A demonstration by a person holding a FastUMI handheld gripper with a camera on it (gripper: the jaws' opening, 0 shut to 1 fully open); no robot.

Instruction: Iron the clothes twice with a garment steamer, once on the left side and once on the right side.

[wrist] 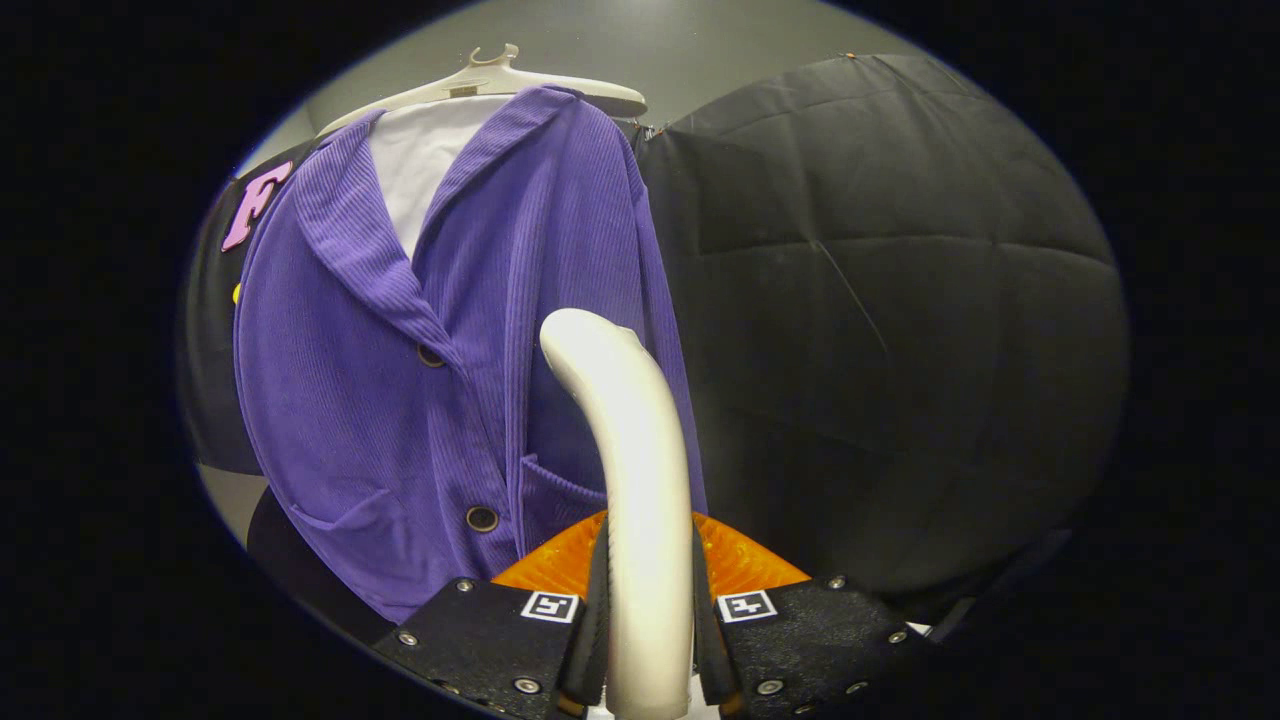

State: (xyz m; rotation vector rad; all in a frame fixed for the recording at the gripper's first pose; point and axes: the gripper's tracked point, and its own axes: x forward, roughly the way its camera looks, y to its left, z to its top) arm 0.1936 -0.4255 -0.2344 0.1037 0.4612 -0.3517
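A purple corduroy jacket (400,350) with dark buttons hangs over a white shirt (415,165) on a pale hanger (500,80), just beyond my fingers and to their left. My gripper (648,640) is shut on the cream handle of the garment steamer (630,440), which rises between the fingers. The steamer's head curves toward the jacket's right front panel, close to its side edge. Whether the head touches the cloth I cannot tell. An orange part of the steamer (735,560) spreads out behind the fingers.
The booth's black quilted cloth wall (880,330) hangs right of the jacket and behind it. A grey wall (650,40) shows above the hanger. A strip of pale floor (232,495) lies low beside the jacket's left hem.
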